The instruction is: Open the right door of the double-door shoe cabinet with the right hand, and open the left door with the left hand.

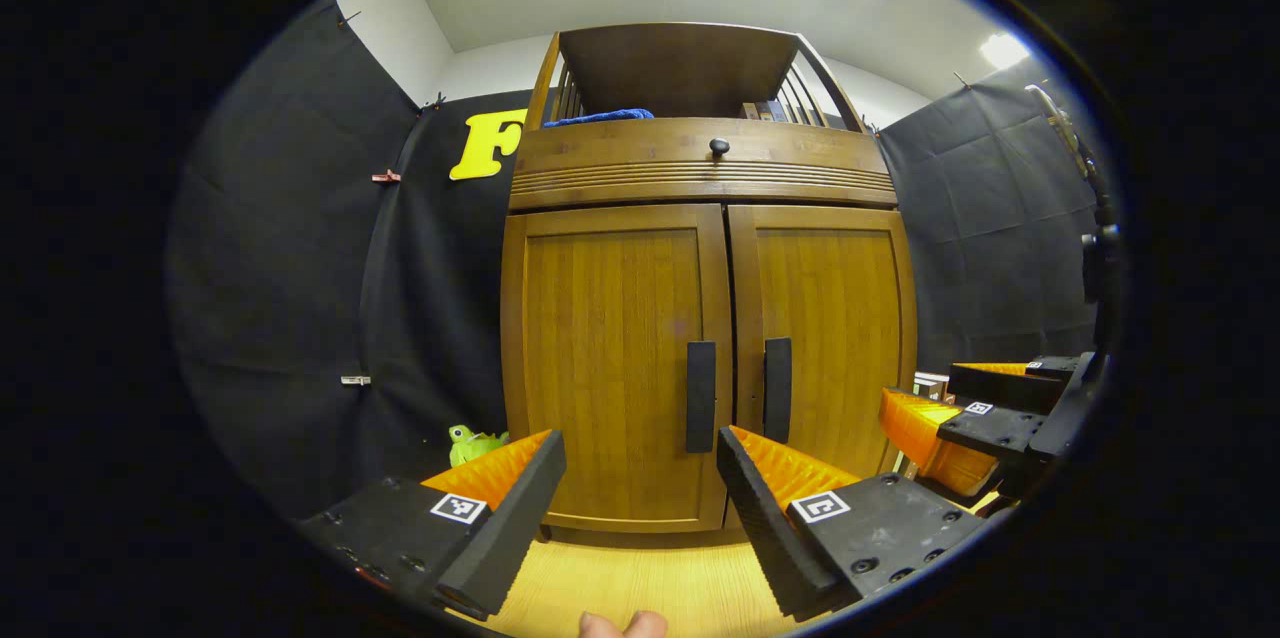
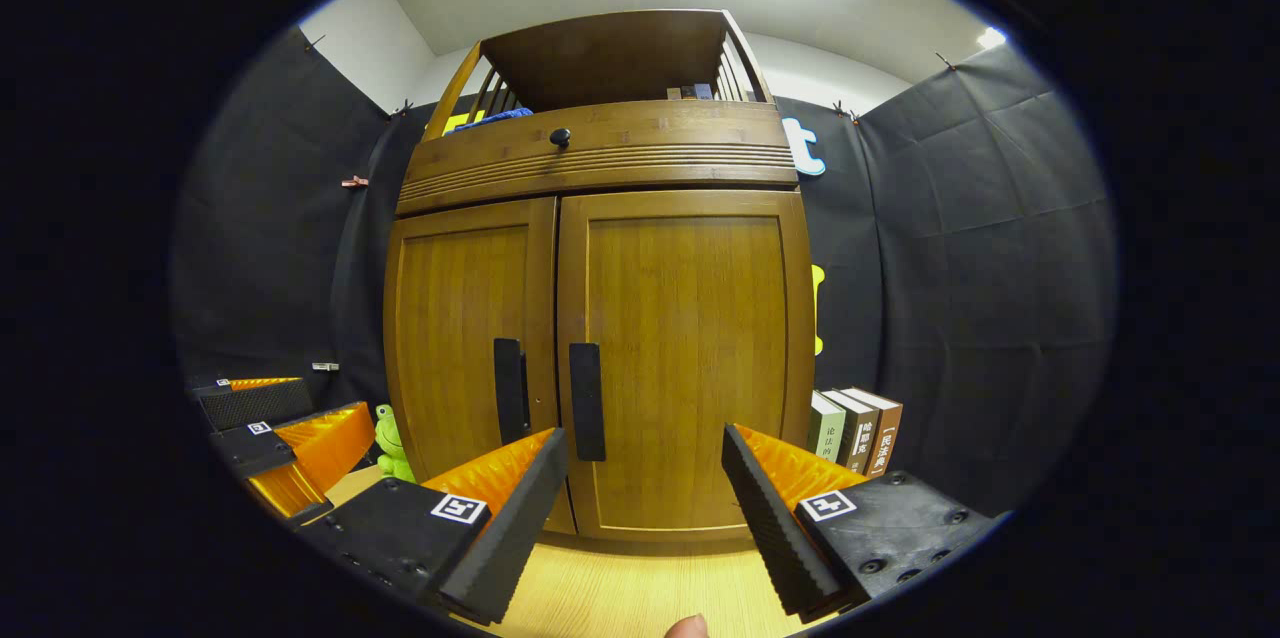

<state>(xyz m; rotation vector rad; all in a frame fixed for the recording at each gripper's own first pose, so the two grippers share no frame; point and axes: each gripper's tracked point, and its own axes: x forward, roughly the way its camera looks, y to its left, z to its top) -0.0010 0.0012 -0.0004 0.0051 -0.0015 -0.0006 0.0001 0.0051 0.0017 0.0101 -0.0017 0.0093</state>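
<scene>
Seen from the left gripper view: a wooden shoe cabinet [image 1: 705,318] standing on a pale tabletop [image 1: 640,588], both doors closed. Left tongs [image 1: 640,493] spread wide and empty, held short of the cabinet, aimed at the left door [image 1: 610,358] just below its dark vertical handle [image 1: 700,396]. Touching nothing. Right door [image 1: 825,348] and its handle [image 1: 777,390] just beside, across the centre seam. Right tongs [image 1: 950,418] at the cabinet's lower right corner, also apart from it.

Seen from the right gripper view: right tongs [image 2: 640,493] likewise released and empty, facing the lower part of the right door [image 2: 685,358], with its handle [image 2: 586,401] above the near finger and clear of it. Left tongs [image 2: 270,428] off to the cabinet's left.

Above the 2 doors, a drawer front with a round knob [image 1: 718,146]. Blue cloth [image 1: 600,117] on the cabinet's top shelf. Green plush toy [image 2: 393,443] at the cabinet's left foot, 3 books [image 2: 855,428] upright at its right.
</scene>
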